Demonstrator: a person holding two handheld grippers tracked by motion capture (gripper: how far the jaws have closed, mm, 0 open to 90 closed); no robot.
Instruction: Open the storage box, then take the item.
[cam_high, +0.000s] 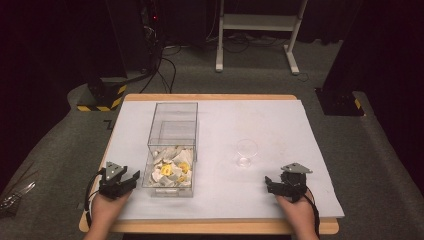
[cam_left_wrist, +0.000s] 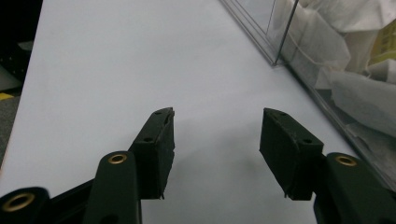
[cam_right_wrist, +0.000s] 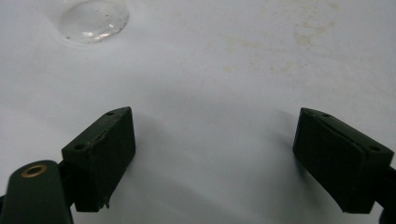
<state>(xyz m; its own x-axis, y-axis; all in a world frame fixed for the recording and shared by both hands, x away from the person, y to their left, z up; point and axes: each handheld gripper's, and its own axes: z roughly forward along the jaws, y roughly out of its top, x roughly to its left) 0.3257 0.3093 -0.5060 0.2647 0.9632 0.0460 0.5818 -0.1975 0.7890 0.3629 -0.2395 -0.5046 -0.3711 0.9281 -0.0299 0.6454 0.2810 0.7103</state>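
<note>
At the near left of the table (cam_high: 215, 107) the left gripper (cam_high: 131, 181) rests low on the white sheet, its 2 jaws spread apart with nothing but bare sheet between them. Just to its right stands a clear plastic box (cam_high: 171, 150), its near half heaped with white packets (cam_high: 165, 172) and a few yellow ones (cam_high: 184, 167); in the left gripper view the box wall (cam_left_wrist: 299, 56) runs close along the right jaw, apart from it. At the near right the right gripper (cam_high: 268, 183) lies on the sheet with jaws wide and empty. A small clear glass (cam_high: 246, 151) stands beyond it, well apart, toward the middle
</note>
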